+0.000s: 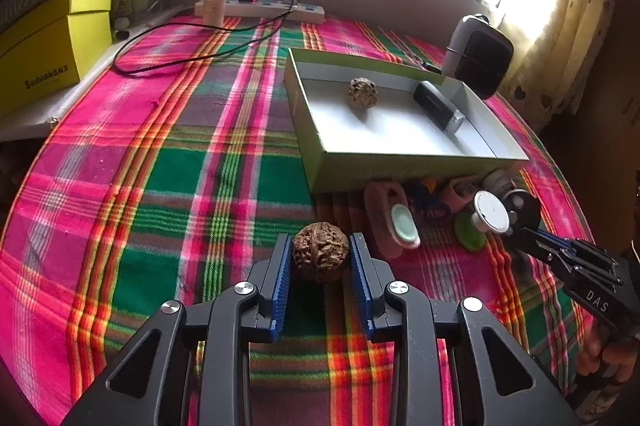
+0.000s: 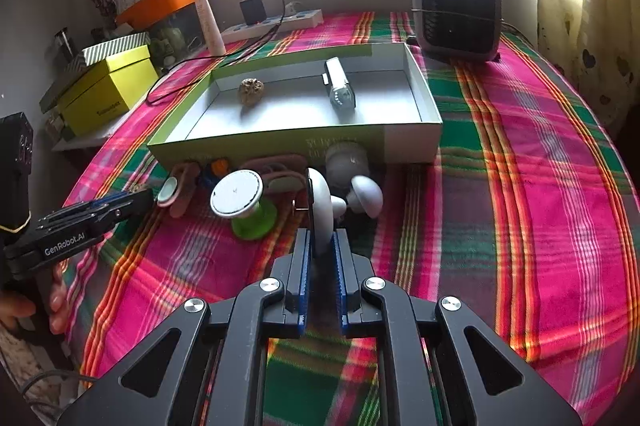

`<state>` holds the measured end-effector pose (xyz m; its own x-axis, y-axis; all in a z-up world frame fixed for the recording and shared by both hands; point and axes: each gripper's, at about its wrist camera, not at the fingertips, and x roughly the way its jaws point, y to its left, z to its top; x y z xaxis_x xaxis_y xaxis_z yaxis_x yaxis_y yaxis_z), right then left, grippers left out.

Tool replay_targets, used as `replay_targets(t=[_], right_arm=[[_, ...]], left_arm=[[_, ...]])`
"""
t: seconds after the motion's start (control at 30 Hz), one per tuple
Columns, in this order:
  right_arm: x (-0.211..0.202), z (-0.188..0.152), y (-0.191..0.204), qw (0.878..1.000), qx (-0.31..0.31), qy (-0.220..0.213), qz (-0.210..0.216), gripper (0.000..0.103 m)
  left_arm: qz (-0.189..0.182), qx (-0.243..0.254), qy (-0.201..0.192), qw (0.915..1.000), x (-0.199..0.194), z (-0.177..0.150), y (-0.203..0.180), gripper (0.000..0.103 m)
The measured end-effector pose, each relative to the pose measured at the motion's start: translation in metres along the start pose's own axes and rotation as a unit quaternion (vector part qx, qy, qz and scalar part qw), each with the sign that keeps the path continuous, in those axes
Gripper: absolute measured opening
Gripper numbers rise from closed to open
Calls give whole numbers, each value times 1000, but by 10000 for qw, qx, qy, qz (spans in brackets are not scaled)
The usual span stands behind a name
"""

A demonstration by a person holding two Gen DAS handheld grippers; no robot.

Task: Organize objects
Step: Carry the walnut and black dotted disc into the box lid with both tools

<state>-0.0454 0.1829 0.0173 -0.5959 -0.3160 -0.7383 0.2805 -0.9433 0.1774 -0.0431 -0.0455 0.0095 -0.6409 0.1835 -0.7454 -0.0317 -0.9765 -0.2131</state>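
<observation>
Plaid cloth in pink, green and orange [image 1: 168,162] covers the desk under a bright window, with a yellow cardboard box [image 1: 48,50] and a white power strip [image 1: 260,9] at the far left edge. Nearest on the left, the left tongs [image 1: 320,258] bracket a brown wrinkled walnut [image 1: 320,257]; the blue pads sit just beside it on both sides, and I cannot tell whether they are gripping it yet or whether it still rests on the cloth. Further right lies the shallow green-sided cardboard tray [image 2: 280,142], already holding a second, paler walnut [image 2: 251,91] and a dark cylindrical torch [image 2: 340,86]. Against the tray's near wall is a cluster still to be sorted: a pink holder [image 2: 182,194], a white-topped green spool [image 2: 244,206] and white mushroom-shaped pieces [image 2: 366,194]. The right tongs [image 2: 320,246] are clenched on a flat white disc [image 2: 321,210] held on edge. A dark grey desk fan [image 2: 456,10] stands far right. By my judgement the sorting is at an early stage: two items binned, several waiting.
</observation>
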Motion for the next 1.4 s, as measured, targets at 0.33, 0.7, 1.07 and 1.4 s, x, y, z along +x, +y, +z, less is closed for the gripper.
replay_targets(t=[0.33,0.7,1.07,1.4], right_arm=[[-3,-2,-10,9996,229,-17,146,13],[18,11,0,9997,42,156,155,50],[23,14,1,9994,-244,165,-156,32],[19,13,1,9996,-225,134,-130,29]], left_arm=[[-59,12,31,10000,-3,-6,-4,27],[-27,85,27,10000,-1,-4,-7,35],[105,180,-14,9998,3,0,-14,36],[191,210,-2,9996,2,-1,-12,27]])
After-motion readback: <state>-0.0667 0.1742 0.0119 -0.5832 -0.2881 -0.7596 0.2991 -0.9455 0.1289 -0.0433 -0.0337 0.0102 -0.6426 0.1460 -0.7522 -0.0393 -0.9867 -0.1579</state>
